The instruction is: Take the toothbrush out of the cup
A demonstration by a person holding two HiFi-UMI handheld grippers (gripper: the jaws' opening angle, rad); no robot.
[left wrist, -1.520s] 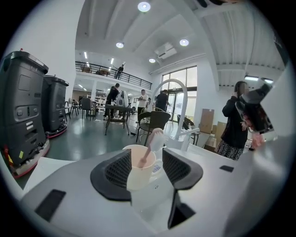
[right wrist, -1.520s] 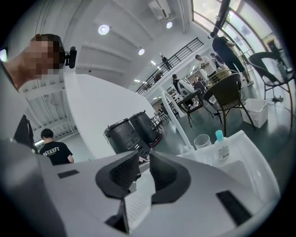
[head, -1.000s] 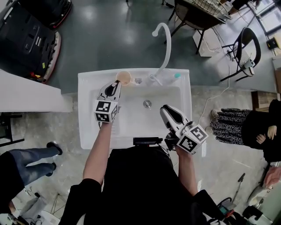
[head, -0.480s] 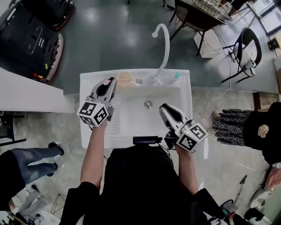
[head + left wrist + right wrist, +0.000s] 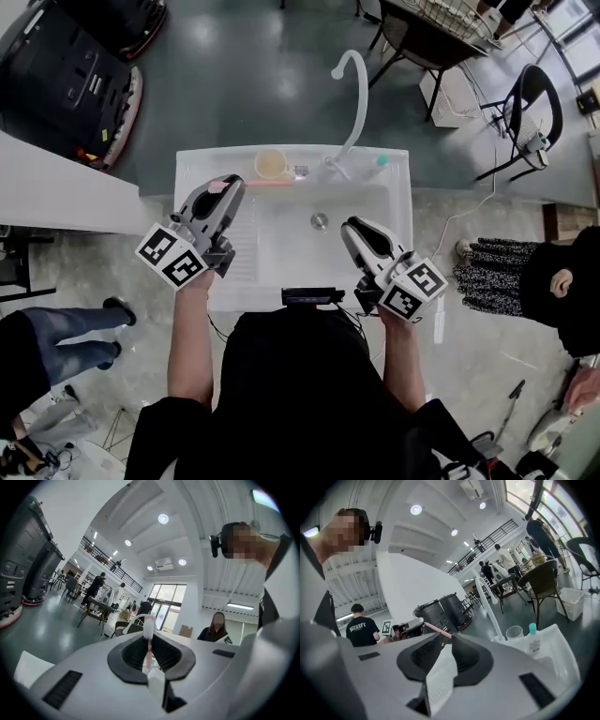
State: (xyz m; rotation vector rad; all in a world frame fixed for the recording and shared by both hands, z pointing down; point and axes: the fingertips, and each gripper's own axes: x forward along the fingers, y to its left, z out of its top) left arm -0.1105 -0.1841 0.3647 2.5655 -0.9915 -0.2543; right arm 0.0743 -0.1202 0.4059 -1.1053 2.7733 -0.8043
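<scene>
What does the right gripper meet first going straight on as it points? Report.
Likely the pink toothbrush, held crosswise by the left gripper: the right gripper points toward its handle. Depth is unclear, so it may pass beneath.

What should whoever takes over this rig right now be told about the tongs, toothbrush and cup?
Left tongs: shut on the pink toothbrush, held level near the back ledge of the sink.
Right tongs: shut, empty, over the sink's right side.
Cup: upright on that ledge, left of the faucet.
Done: toothbrush looks clear of the cup.
Left: likely only setting it down.
</scene>
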